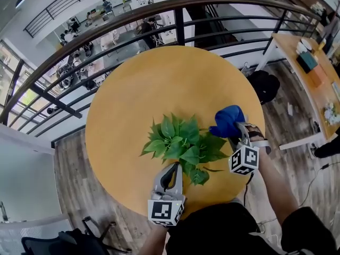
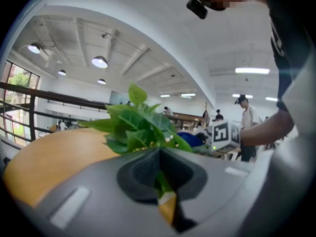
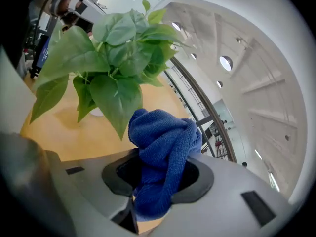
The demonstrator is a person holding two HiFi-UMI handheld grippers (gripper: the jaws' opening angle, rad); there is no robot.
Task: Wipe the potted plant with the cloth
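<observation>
On the table [image 1: 159, 89], plant [image 1: 180, 142] stands beside cloth [image 1: 227, 120] in right tool [image 1: 238, 132].

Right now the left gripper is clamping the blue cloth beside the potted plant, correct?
Not the left: the right gripper is clamping the blue cloth beside the potted plant, as the right gripper view shows. The left gripper pinches a leaf.

Head view looks down; all views share the plant [image 1: 180, 142].

plant [image 1: 180, 145] on table [image 1: 133, 89], cloth [image 1: 227, 120] right
</observation>
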